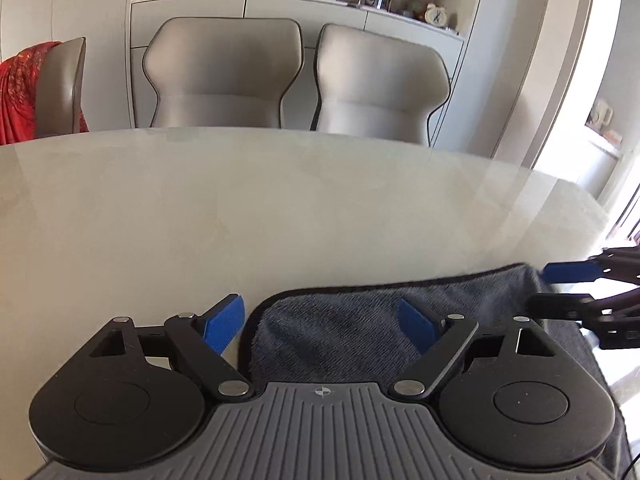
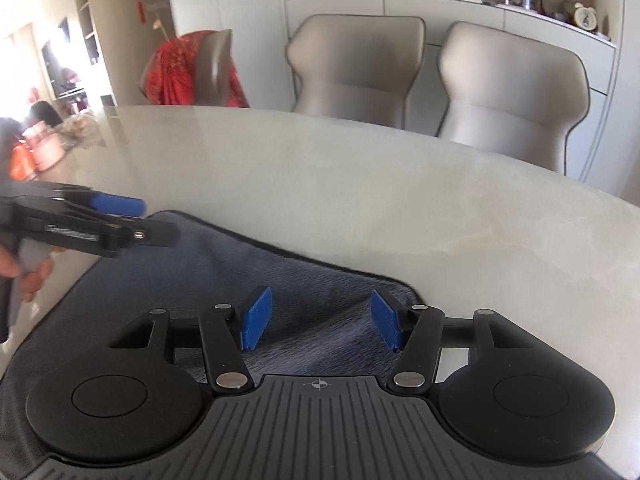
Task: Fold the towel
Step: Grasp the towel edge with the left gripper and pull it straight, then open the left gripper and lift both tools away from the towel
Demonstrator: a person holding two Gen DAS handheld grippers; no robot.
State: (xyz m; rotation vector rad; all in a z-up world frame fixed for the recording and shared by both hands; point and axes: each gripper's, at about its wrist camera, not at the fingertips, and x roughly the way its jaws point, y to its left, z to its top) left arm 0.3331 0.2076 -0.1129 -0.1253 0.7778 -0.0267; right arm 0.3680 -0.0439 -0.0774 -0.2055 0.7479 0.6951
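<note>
A dark grey-blue towel (image 1: 340,336) lies flat on the pale glossy table (image 1: 280,208), close to the near edge. My left gripper (image 1: 320,326) stands open over the towel's far left corner, its left pad above bare table and its right pad above the cloth. In the right wrist view my right gripper (image 2: 320,320) is open over the towel (image 2: 224,264) near its far right corner, with the blue pads apart and only flat cloth below them. Each gripper shows in the other's view: the right gripper (image 1: 538,287) at the right edge, the left gripper (image 2: 156,220) at the left with a hand (image 2: 28,276) on it.
Two beige chairs (image 1: 224,72) (image 1: 380,84) stand behind the table, and a third chair with a red cloth (image 2: 188,68) is at the left. A sideboard (image 1: 304,8) behind holds a vase, books and frames. Small orange and pink items (image 2: 36,152) sit at the table's far left end.
</note>
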